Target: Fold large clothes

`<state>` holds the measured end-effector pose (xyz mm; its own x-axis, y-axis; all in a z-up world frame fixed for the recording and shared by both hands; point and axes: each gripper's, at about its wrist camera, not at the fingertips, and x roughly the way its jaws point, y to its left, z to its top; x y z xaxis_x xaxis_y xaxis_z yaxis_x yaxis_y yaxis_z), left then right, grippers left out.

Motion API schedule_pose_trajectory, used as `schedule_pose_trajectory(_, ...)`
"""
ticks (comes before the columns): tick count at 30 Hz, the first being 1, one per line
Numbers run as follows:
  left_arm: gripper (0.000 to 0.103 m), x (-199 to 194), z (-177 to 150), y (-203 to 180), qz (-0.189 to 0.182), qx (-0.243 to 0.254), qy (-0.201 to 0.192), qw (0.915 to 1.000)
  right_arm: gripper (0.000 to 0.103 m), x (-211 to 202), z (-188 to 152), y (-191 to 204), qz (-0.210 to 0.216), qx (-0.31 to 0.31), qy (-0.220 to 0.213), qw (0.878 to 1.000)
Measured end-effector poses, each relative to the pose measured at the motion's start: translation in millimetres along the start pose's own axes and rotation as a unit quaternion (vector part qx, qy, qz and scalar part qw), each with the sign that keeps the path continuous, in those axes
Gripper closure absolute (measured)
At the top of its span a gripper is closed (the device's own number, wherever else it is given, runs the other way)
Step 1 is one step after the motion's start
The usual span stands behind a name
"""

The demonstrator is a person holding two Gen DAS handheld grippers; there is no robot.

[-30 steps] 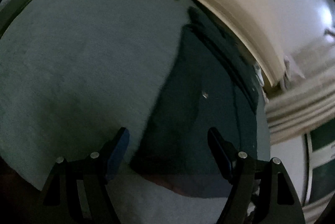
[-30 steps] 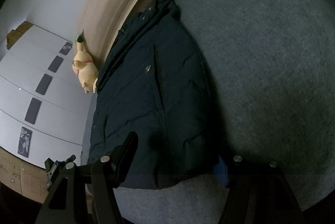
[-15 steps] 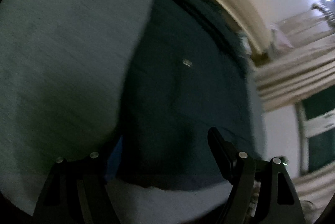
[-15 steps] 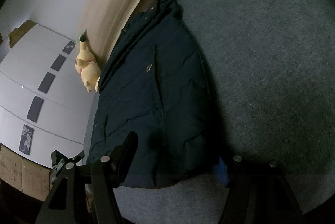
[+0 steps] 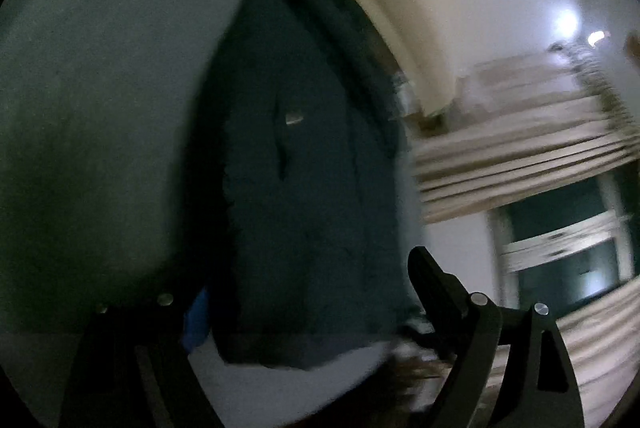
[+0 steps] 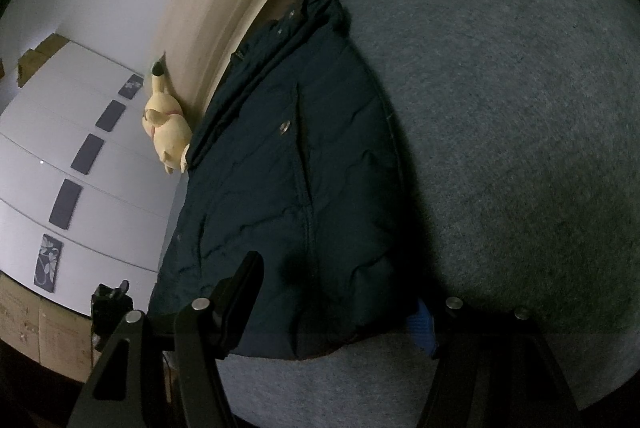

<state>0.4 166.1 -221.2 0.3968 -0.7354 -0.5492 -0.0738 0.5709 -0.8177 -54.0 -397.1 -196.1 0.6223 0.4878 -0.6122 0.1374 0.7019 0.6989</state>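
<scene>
Left claw [image 5: 308,300] opening, right claw [image 6: 340,292] apart — jacket [image 6: 296,188] hem between, blurred.

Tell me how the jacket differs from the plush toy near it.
The jacket is dark navy; the plush toy is pale yellow. The jacket is far larger. The jacket lies spread flat on the grey bed cover; the plush toy rests at the bed's edge against the beige headboard. Both are soft things.

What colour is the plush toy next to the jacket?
Pale yellow. The plush toy shows best in the right wrist view, beside the jacket.
</scene>
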Motion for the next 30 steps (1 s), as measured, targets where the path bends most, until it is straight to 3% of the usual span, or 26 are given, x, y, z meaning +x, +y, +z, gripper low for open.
schedule_pose_trajectory(1, 0.017, 4, -1, 2, 0.004, -0.010, 0.013, 0.9999, 0.034, 0, 1, 1, -0.001, -0.001, 0.001, 1.000)
schedule_pose_trajectory(4, 0.017, -9, -7, -13, -0.052, 0.026, -0.026, 0.9980, 0.034, -2, 2, 1, 0.004, 0.000, 0.002, 1.000)
schedule_pose_trajectory(5, 0.021, -8, -7, -13, -0.049, 0.024, -0.026, 0.9982, 0.034, -2, 3, 0, 0.006, 0.001, 0.003, 1.000)
schedule_pose_trajectory(6, 0.041, -5, -7, -11, -0.047, 0.015, -0.018, 0.9986, 0.035, -2, 5, -1, 0.007, 0.005, 0.004, 1.000)
schedule_pose_trajectory(7, 0.068, -5, -9, -8, -0.048, 0.010, -0.012, 0.9987, 0.036, -4, 6, 0, 0.011, 0.005, 0.003, 1.000)
schedule_pose_trajectory(8, 0.072, -7, -9, -7, -0.058, 0.005, -0.015, 0.9982, 0.037, -7, 7, 2, 0.018, 0.002, 0.000, 1.000)
schedule_pose_trajectory(11, 0.068, -9, -12, -4, -0.058, -0.002, -0.034, 0.9978, 0.038, -16, 11, 8, 0.033, -0.003, -0.010, 0.999)
schedule_pose_trajectory(12, 0.062, -4, -12, -2, -0.035, -0.007, -0.032, 0.9989, 0.038, -16, 12, 7, 0.032, -0.002, -0.010, 0.999)
schedule_pose_trajectory(14, 0.039, 9, -13, 4, -0.016, -0.029, -0.011, 0.9994, 0.038, -13, 13, 3, 0.032, 0.008, -0.005, 0.999)
schedule_pose_trajectory(18, 0.020, 11, -19, -5, -0.022, -0.031, -0.014, 0.9992, 0.038, -11, 14, -9, 0.051, 0.045, 0.000, 0.998)
schedule_pose_trajectory(20, 0.019, 13, -16, -14, -0.030, -0.030, -0.007, 0.9991, 0.038, -13, 16, -14, 0.062, 0.058, -0.006, 0.996)
schedule_pose_trajectory(25, 0.019, -15, -7, -34, -0.146, 0.015, -0.049, 0.9879, 0.038, -23, 25, -24, 0.135, 0.109, -0.021, 0.985)
schedule_pose_trajectory(27, 0.019, -11, -8, -29, -0.113, 0.020, -0.053, 0.9919, 0.038, -26, 25, -24, 0.171, 0.122, -0.032, 0.977)
schedule_pose_trajectory(28, 0.020, 0, -7, -23, -0.063, 0.010, -0.028, 0.9976, 0.038, -26, 26, -26, 0.169, 0.122, -0.037, 0.977)
schedule_pose_trajectory(29, 0.021, 7, -8, -18, -0.041, 0.002, -0.011, 0.9991, 0.038, -23, 28, -26, 0.131, 0.112, -0.033, 0.984)
schedule_pose_trajectory(30, 0.021, 7, -10, -15, -0.044, 0.003, -0.012, 0.9989, 0.038, -21, 27, -27, 0.095, 0.104, -0.032, 0.989)
